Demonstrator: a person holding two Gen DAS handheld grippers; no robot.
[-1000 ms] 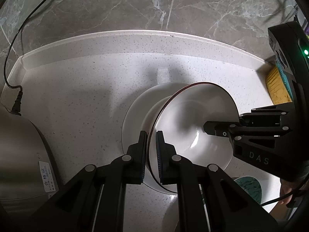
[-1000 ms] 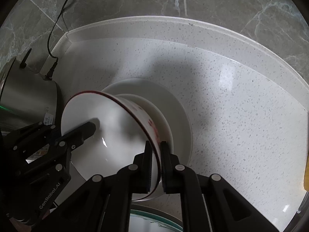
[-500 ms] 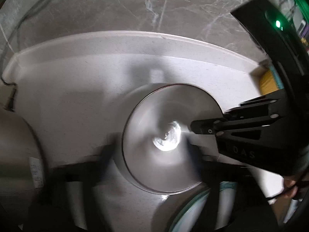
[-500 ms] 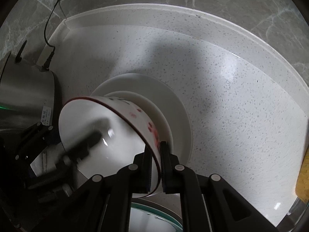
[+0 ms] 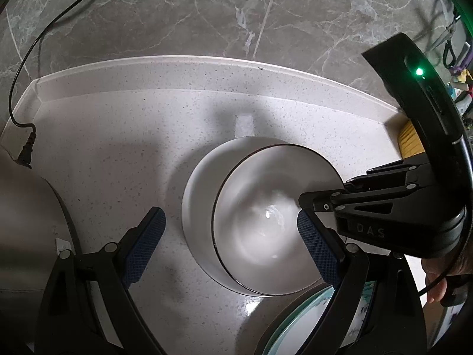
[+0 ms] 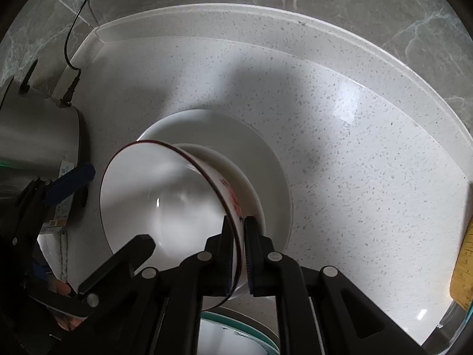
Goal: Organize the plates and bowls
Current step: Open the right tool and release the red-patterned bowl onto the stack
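A white bowl (image 5: 266, 224) with a dark red rim sits tilted on a white plate (image 5: 198, 195) on the speckled counter. In the right wrist view the bowl (image 6: 165, 207) shows red marks on its outer wall and leans on a smaller white dish inside the plate (image 6: 269, 165). My right gripper (image 6: 239, 242) is shut on the bowl's right rim, and it also shows from the right (image 5: 307, 204) in the left wrist view. My left gripper (image 5: 230, 236) is open wide, one finger left of the plate and the other over the bowl's inside, pads off the rim. It appears again (image 6: 118, 207) at the bowl's left side.
A steel pot (image 5: 26, 222) with a plugged-in black cord (image 5: 28, 145) stands at the left. A green-rimmed plate (image 5: 298, 319) lies at the near edge. A yellow sponge (image 5: 409, 142) sits at the far right by the counter's raised back edge. A person's hand (image 5: 437, 284) holds the right gripper.
My left gripper has let go of the bowl's rim and opened wide. The right gripper keeps its grip, and the bowl has sunk a little onto the plate.
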